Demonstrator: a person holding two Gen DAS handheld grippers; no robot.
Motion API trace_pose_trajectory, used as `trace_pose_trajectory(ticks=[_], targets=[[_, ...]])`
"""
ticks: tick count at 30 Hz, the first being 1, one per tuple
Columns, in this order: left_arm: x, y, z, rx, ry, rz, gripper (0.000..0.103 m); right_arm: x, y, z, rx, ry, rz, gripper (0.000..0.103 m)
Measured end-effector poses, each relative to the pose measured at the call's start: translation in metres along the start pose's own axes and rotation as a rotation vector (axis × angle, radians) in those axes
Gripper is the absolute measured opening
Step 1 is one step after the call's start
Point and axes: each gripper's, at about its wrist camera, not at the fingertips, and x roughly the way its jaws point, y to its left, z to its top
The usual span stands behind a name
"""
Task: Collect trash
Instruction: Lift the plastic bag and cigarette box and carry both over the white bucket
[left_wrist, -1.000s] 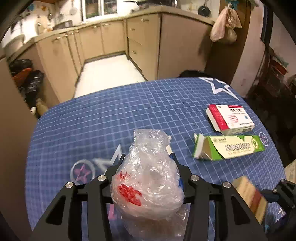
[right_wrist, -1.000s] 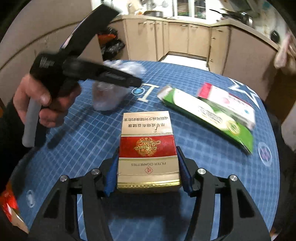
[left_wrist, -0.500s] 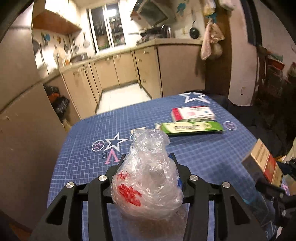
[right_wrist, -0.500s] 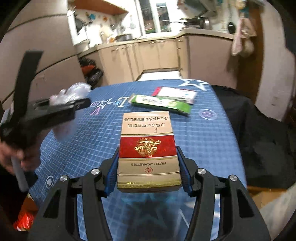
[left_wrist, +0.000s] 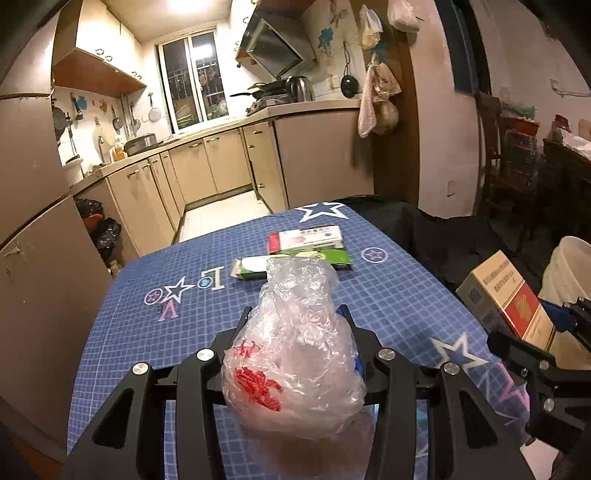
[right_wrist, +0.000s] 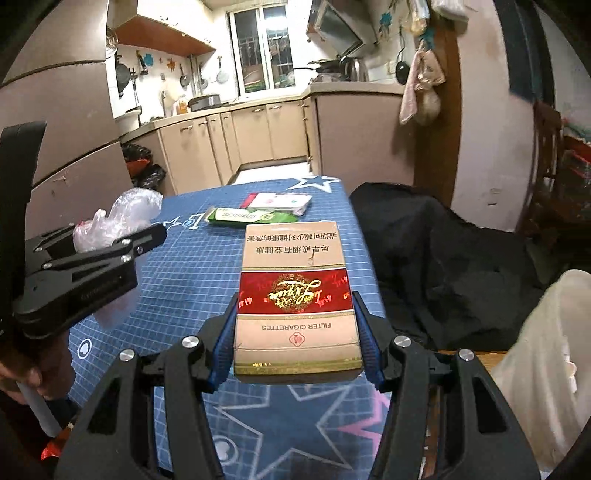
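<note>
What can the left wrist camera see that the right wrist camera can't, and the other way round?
Only the left wrist view shows the red print on the crumpled plastic bag close up, clamped in the left gripper. Only the right wrist view shows the cigarette pack's printed face and the hand on the left gripper's handle. Both show the blue star tablecloth, the green box, the red and white box and the white bin.

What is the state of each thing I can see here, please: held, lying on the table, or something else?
Left claw: shut on the plastic bag.
Plastic bag: crumpled, held above the table.
Right claw: shut on the cigarette pack.
Cigarette pack: closed, held flat.
Green box: lying on the table, one end flap open.
Red and white box: lying flat behind the green box.
White bin: beside the table, open.
</note>
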Motion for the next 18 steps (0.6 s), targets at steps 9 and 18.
trace_pose_trajectory(ticks=[9, 18], targets=[[-0.015, -0.019, -0.006, 0.034, -0.014, -0.022, 0.046, -0.021, -0.008, -0.005, 0.017, -0.042, -0.025, 0.054], [-0.03, -0.035, -0.005, 0.065, -0.034, -0.03, 0.046, -0.041, -0.013, -0.008, 0.019, -0.09, -0.054, 0.054]])
